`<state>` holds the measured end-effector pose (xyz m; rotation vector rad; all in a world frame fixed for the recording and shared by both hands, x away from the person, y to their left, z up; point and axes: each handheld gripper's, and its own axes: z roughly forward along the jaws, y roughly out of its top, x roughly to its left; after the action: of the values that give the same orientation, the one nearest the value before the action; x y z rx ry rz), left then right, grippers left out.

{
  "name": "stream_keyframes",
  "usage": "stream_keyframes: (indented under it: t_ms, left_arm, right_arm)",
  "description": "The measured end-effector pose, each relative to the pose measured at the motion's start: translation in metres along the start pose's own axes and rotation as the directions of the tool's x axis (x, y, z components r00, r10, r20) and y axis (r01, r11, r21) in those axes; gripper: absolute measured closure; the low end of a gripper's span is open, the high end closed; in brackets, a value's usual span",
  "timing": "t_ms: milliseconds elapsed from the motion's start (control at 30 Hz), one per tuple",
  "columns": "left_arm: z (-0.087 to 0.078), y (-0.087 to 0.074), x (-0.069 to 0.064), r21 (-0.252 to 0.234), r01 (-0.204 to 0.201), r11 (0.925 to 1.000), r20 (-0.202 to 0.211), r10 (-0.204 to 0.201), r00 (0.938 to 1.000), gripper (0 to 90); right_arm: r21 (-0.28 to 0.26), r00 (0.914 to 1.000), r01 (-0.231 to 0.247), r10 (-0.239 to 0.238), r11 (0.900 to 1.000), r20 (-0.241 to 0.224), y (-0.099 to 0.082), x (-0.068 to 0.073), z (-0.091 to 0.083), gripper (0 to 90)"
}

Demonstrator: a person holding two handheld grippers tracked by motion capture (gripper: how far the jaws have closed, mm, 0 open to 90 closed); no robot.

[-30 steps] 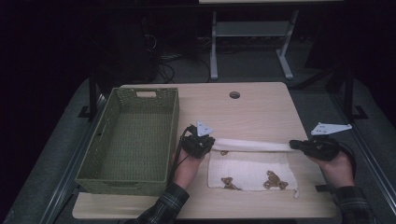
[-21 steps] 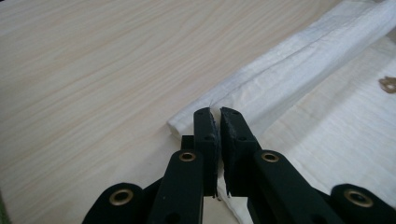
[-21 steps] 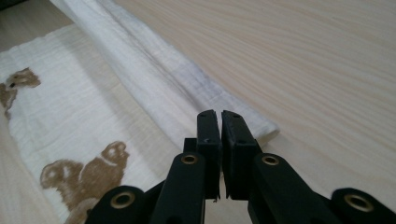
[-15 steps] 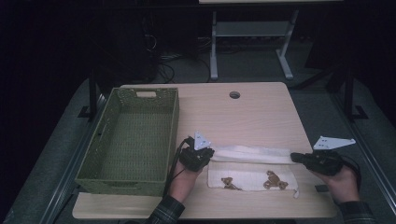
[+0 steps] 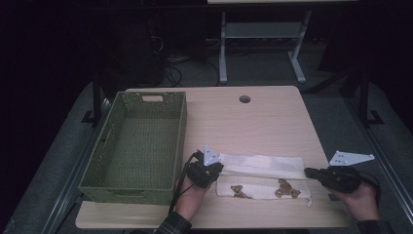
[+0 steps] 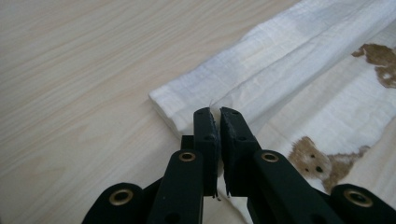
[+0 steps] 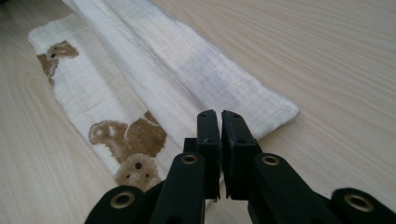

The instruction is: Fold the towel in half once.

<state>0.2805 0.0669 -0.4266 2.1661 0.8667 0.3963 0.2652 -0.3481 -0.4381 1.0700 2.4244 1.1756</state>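
A white cloth (image 5: pixel 263 184) printed with brown bears lies near the table's front edge, its far part folded over into a plain white band. My left gripper (image 5: pixel 217 169) is at the band's left end and my right gripper (image 5: pixel 308 171) at its right end. In the left gripper view the jaws (image 6: pixel 217 112) are shut, with a wisp of the cloth (image 6: pixel 280 70) pinched at their tips. The right gripper view has the jaws (image 7: pixel 218 114) shut at the edge of the cloth (image 7: pixel 154 70).
A green woven basket (image 5: pixel 180 141) stands empty on the left of the wooden table (image 5: pixel 253 122). A round cable hole (image 5: pixel 244 99) sits near the far edge. A metal stand and cables are on the dark floor beyond the table.
Both grippers have moved toward the table's near edge, drawing the folded white band farther over the bear-printed part of the cloth.
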Motion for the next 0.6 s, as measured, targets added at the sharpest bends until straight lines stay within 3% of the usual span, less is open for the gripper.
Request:
stream_keyframes:
  t_ms: [133, 400, 600]
  left_arm:
    - [-0.002, -0.003, -0.008, 0.012, -0.019, 0.9997, 0.003, 0.019, 0.9998, 85.1]
    - [-0.009, -0.016, -0.015, 0.033, -0.011, 0.9994, 0.008, 0.011, 0.9999, 85.0]
    - [-0.007, -0.023, -0.016, 0.063, 0.003, 0.9980, 0.022, -0.004, 0.9998, 84.9]
  right_arm:
    - [0.006, 1.0000, 0.000, 0.000, 1.0000, -0.007, -0.007, 0.007, -0.004, 86.0]
    - [0.016, 0.9993, 0.002, -0.001, 0.9999, -0.037, -0.014, 0.015, -0.007, 86.0]
    - [0.066, 0.9988, 0.010, -0.007, 0.9977, -0.049, -0.019, 0.023, -0.003, 85.9]
